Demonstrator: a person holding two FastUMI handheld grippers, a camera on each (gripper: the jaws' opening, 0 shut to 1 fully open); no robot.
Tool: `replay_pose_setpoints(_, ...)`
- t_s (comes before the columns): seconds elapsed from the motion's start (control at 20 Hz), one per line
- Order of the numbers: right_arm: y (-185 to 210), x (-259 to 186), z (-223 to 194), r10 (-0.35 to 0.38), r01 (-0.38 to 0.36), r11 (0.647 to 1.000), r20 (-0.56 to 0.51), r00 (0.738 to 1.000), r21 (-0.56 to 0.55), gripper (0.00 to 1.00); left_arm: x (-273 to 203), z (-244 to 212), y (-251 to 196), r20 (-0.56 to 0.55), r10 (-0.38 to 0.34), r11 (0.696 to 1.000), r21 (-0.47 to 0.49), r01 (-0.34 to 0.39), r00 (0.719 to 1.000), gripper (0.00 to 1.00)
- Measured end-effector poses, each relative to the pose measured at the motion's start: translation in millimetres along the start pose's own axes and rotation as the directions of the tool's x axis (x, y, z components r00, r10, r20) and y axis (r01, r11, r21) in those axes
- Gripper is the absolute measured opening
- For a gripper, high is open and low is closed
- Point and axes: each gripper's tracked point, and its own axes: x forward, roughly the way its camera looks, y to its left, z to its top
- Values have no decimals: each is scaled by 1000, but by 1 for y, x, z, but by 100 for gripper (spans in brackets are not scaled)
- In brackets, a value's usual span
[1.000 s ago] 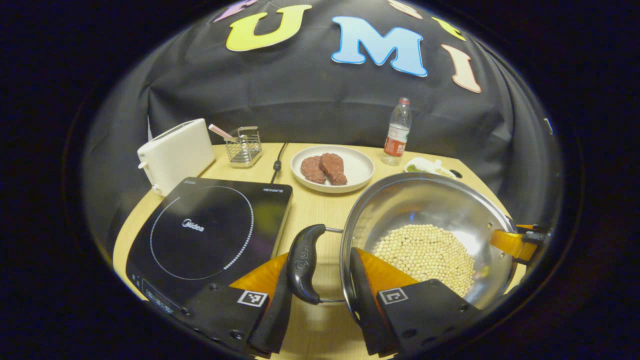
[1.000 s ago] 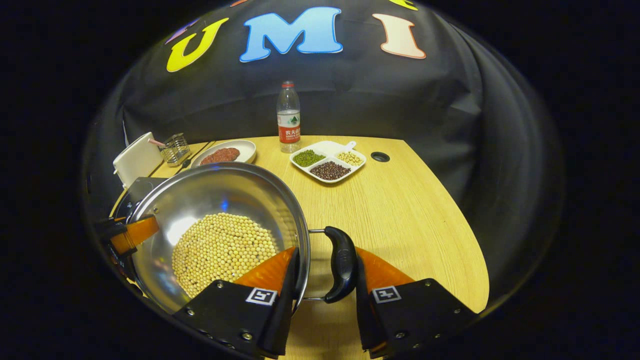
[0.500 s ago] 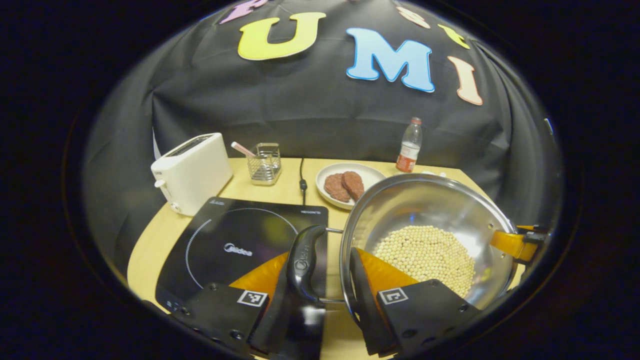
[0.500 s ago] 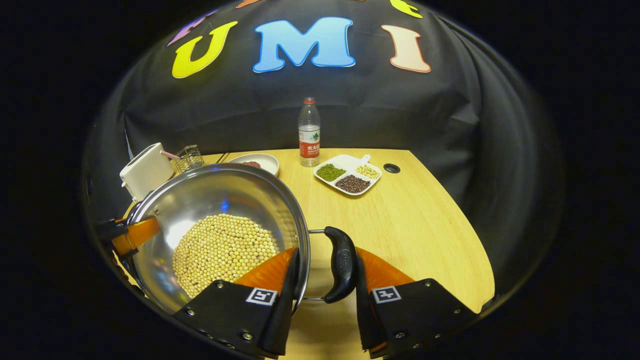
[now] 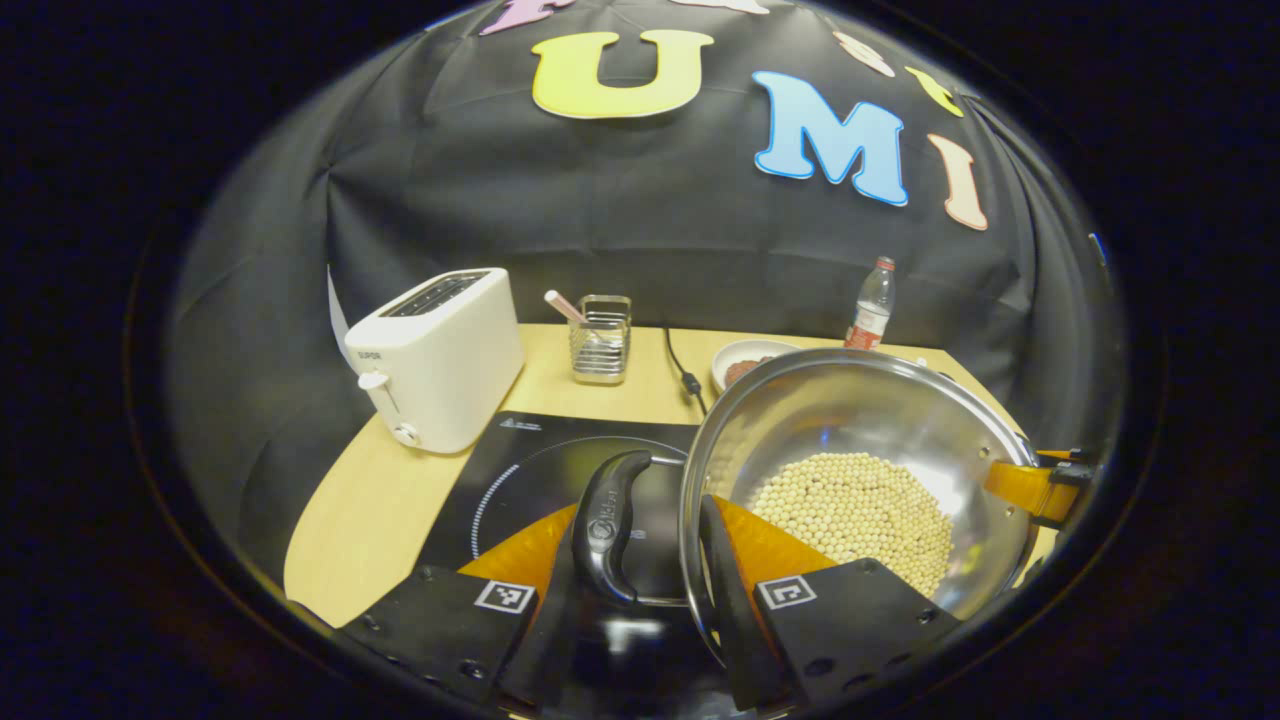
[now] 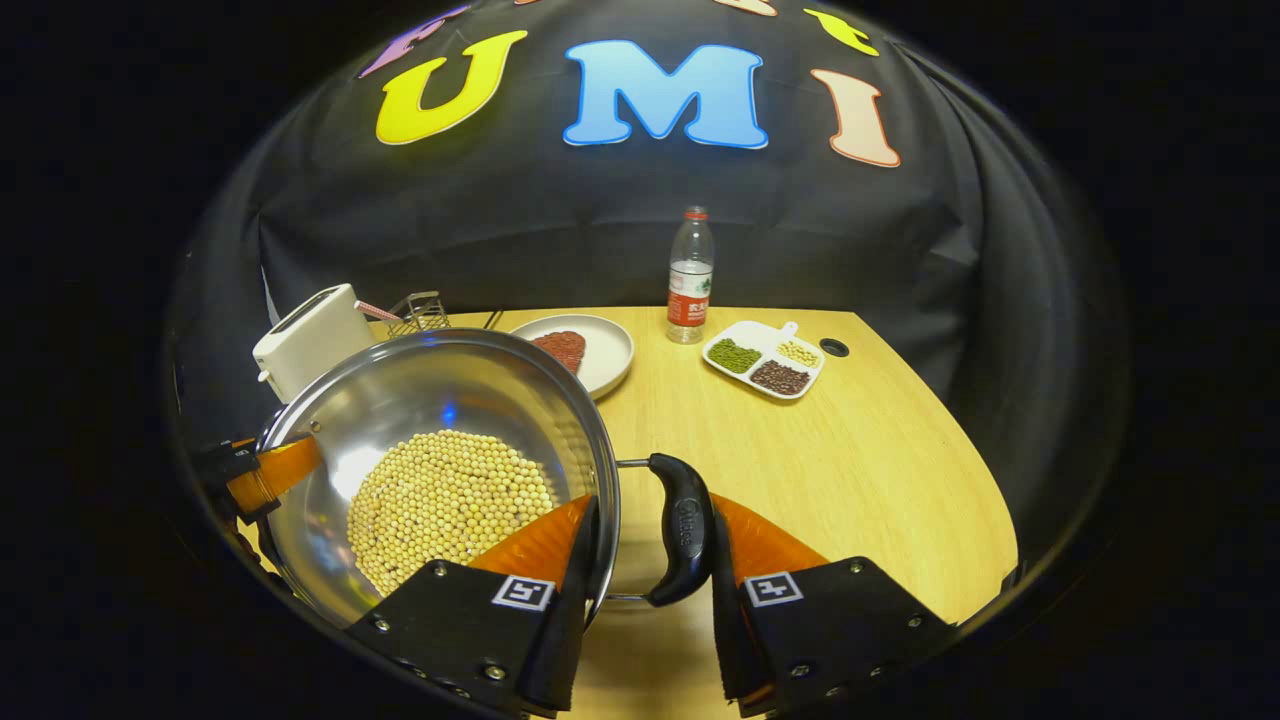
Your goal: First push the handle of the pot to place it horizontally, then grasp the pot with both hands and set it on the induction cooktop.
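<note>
Steel pot point(image 5: 850, 420) full of pale beans point(image 5: 850, 510), held up off the desk point(image 5: 380, 500) by both side handles, partly over the right edge of the black induction cooktop point(image 5: 540, 470). Left gripper point(image 5: 640, 580) pinching the pot's left side: one finger outside the black left handle point(image 5: 605, 525), the other inside the rim, against the inner wall. Right gripper point(image 6: 650, 575) pinching the opposite side the same way in the right gripper view: one finger inside the rim beside the beans point(image 6: 445, 505), the other outside the black right handle point(image 6: 685, 525), with the pot point(image 6: 440, 390) between the two grippers. Far gripper's orange finger visible at the pot's far edge in each view. White toaster point(image 5: 435, 360) just behind the cooktop at the desk's left, touching or not cannot be told. Wire basket point(image 5: 600, 338) with a pink stick beside the toaster, black cable point(image 5: 685, 375) trailing past it. White plate point(image 6: 595, 350) of reddish patties behind the pot. Plastic bottle point(image 6: 690, 275) upright near the wall, just beside a divided white dish point(image 6: 765, 360) of green, dark and pale beans. Small round hole point(image 6: 833, 347) in the desk point(image 6: 850, 470) next to that dish.
</note>
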Motion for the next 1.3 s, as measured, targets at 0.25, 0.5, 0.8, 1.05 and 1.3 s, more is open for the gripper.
replay_pose_setpoints(0.25, 51, 11, 4, 12, -12, 1000, 0, 1000, 3, 54, 11, 4, 57, -2, 13, 1000, 5, -13, 1000, 66)
replay_pose_setpoints(0.5, 90, 21, 8, 21, -21, 1000, 1, 1000, 3, 54, 23, 8, 98, 9, 29, 999, 13, -29, 1000, 63)
replay_pose_setpoints(0.8, 124, 35, 1, 42, -42, 999, -31, 999, -1, 54, 36, 4, 135, -5, 63, 997, 36, -62, 998, 63)
replay_pose_setpoints(1.05, 135, 42, 4, 55, -55, 998, -13, 998, -21, 54, 40, -8, 147, -24, 76, 997, -3, -76, 997, 69)
replay_pose_setpoints(1.3, 141, 27, 17, 109, -102, 990, 64, 992, -94, 79, 26, 26, 157, 106, 156, 987, 6, -158, 982, 90)
